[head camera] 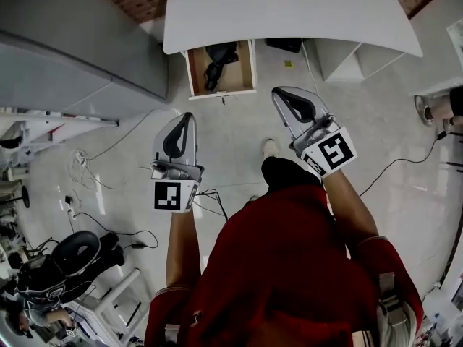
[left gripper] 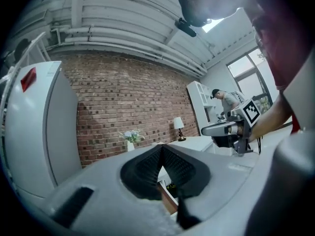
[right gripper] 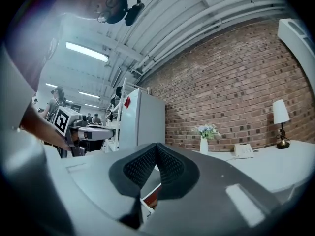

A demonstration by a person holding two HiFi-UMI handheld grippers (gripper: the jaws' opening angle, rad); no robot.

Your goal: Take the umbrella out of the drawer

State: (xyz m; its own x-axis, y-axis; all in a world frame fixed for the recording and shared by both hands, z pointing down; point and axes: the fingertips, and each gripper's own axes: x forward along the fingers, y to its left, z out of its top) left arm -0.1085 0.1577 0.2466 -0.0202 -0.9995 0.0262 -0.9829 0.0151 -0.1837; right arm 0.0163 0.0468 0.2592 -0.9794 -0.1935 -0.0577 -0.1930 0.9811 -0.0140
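Lying in open drawer, reachable: black umbrella; left gripper, right gripper both clenched empty, not yet there

- The drawer, at twelve o'clock from the person, is showing bare brown wood inside.
- The umbrella is looking like matt black cloth.
- The floor is gleaming, glossy and pale.
- The left gripper and right gripper are showing smooth grey plastic shells, ribbed black pads.
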